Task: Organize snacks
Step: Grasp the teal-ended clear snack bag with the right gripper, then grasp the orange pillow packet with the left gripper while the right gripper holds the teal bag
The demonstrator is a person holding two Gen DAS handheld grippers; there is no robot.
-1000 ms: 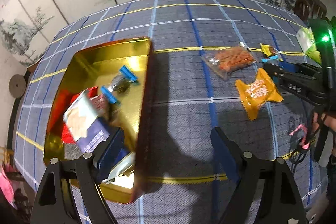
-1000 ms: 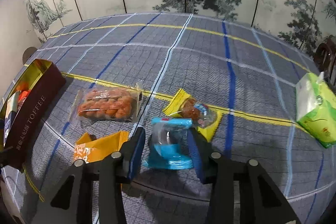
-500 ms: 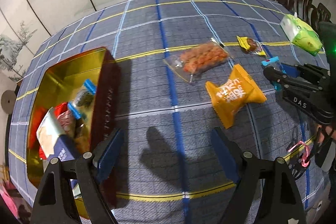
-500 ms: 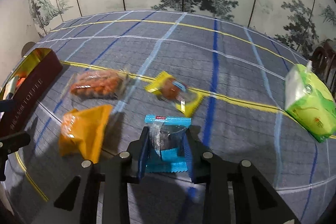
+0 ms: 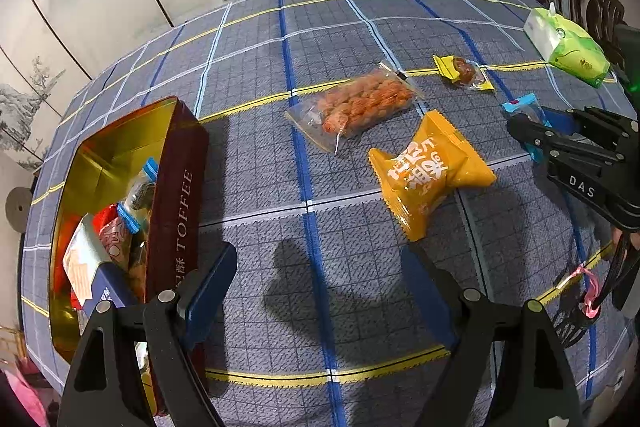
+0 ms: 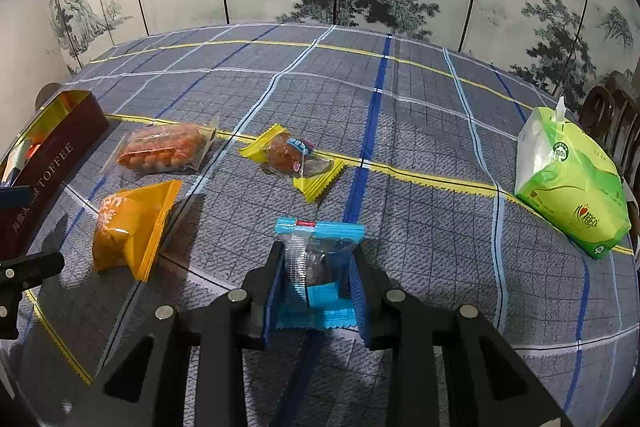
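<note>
A: What is the right tool point(image 6: 316, 281) doing?

B: It is clamped on a blue-edged snack packet point(image 6: 318, 269), one finger on each side, with the packet's clear middle showing a dark sweet. In the left wrist view the same packet point(image 5: 520, 107) sticks out at 3 o'clock, ahead of the black fingers.

A: And the left tool point(image 5: 320, 279)?

B: Spread wide, with nothing between its blue pads; only the checked tablecloth point(image 5: 256, 163) and a shadow lie there.

A: Where are the other snacks?

B: Three lie loose on the table. In the left wrist view an orange pouch point(image 5: 428, 167) sits near the centre, toward 2 o'clock from the left tool. A clear bag of orange-red pieces point(image 5: 356, 105) lies just beyond it, close but apart. A yellow-ended wrapper holding a brown sweet point(image 5: 462, 71) lies farther off at about 1 o'clock.

A: And the tin?

B: The gold-lined tin marked TOFFEE point(image 5: 176, 187) stands open at 9 o'clock in that view, right beside the left finger. Several packets lie inside, among them a blue-and-white one and a red one.

A: Anything else?

B: A green tissue pack point(image 6: 568, 187) at 3 o'clock in the right wrist view, well apart from the snacks.
</note>
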